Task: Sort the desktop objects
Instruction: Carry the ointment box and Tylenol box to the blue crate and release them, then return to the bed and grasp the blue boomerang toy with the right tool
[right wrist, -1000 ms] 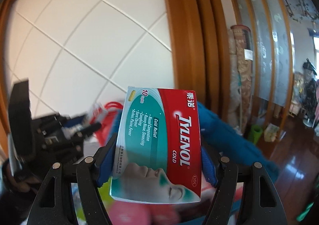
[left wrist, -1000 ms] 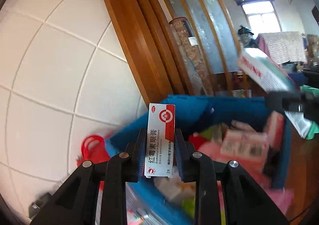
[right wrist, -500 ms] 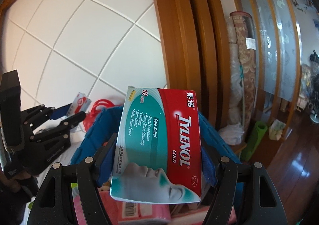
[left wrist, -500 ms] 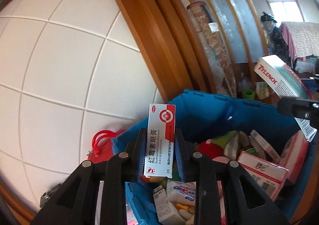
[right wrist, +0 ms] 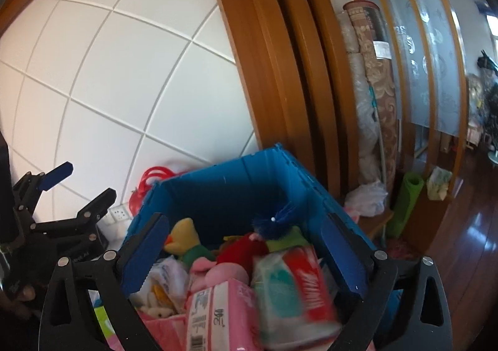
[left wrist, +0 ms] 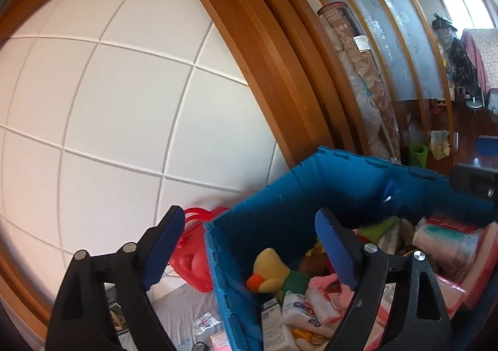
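Two grippers, both spread wide with nothing between the blue pads: left gripper [left wrist: 249, 245] above the left wall of the blue crate [left wrist: 351, 176], right gripper [right wrist: 246, 254] over the crate's middle. Tylenol box [right wrist: 292, 292], blurred, lying atop the pile inside, toward the right wall, touching a pink carton [right wrist: 214, 310]. Yellow duck toy [left wrist: 274, 270] near the crate's left wall. Red basket [left wrist: 196, 257] just outside that wall, against the white tiled wall [left wrist: 124, 102].
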`<control>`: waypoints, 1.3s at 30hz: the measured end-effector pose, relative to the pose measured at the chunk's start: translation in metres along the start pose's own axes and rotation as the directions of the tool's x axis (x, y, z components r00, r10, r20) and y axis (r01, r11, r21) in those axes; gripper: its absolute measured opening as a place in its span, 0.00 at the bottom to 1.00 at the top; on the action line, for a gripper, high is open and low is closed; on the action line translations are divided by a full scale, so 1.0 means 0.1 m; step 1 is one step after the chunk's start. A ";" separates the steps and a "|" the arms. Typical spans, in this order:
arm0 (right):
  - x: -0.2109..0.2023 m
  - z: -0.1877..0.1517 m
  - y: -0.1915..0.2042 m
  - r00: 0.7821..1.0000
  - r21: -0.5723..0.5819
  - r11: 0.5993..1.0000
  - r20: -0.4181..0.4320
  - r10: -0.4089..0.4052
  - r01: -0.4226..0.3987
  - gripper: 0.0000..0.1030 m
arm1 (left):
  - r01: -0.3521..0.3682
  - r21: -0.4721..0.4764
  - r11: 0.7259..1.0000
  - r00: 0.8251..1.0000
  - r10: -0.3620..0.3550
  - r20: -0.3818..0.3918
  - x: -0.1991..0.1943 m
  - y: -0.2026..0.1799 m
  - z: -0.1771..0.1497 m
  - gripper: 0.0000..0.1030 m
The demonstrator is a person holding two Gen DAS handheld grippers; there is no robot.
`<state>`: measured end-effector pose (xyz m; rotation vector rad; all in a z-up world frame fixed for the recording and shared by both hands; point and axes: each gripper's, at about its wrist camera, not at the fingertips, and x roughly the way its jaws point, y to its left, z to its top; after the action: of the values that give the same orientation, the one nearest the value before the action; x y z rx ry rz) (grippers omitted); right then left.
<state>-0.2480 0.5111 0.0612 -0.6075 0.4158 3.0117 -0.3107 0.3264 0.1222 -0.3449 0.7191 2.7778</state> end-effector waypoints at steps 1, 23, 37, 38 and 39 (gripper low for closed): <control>-0.01 0.00 -0.02 1.000 0.005 1.000 -0.001 0.002 -0.002 0.97 | -0.006 0.003 1.000 1.000 0.006 0.003 0.00 0.00 0.01 0.84; -0.49 -0.25 0.71 0.981 -0.113 0.976 0.044 0.191 -0.185 1.00 | -0.135 -0.196 0.971 0.991 0.132 -0.024 -0.42 0.70 -0.46 0.84; -0.47 -0.84 2.49 0.945 -0.194 0.925 -0.030 0.327 -0.326 1.00 | -0.210 -0.247 0.946 0.975 0.184 -0.123 -0.78 2.06 -1.74 0.84; -0.44 -0.91 2.66 0.939 -0.198 0.918 -0.038 0.343 -0.343 1.00 | -0.218 -0.245 0.945 0.973 0.191 -0.132 -0.79 2.18 -1.84 0.84; -0.40 -0.96 2.77 0.934 -0.200 0.913 -0.042 0.354 -0.355 1.00 | -0.233 -0.239 0.943 0.968 0.202 -0.146 -0.80 2.32 -1.98 0.84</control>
<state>-0.2004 0.2191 0.0618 -0.6101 0.2379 3.4346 -0.2720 0.0160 0.0792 -0.5146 0.4470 3.0910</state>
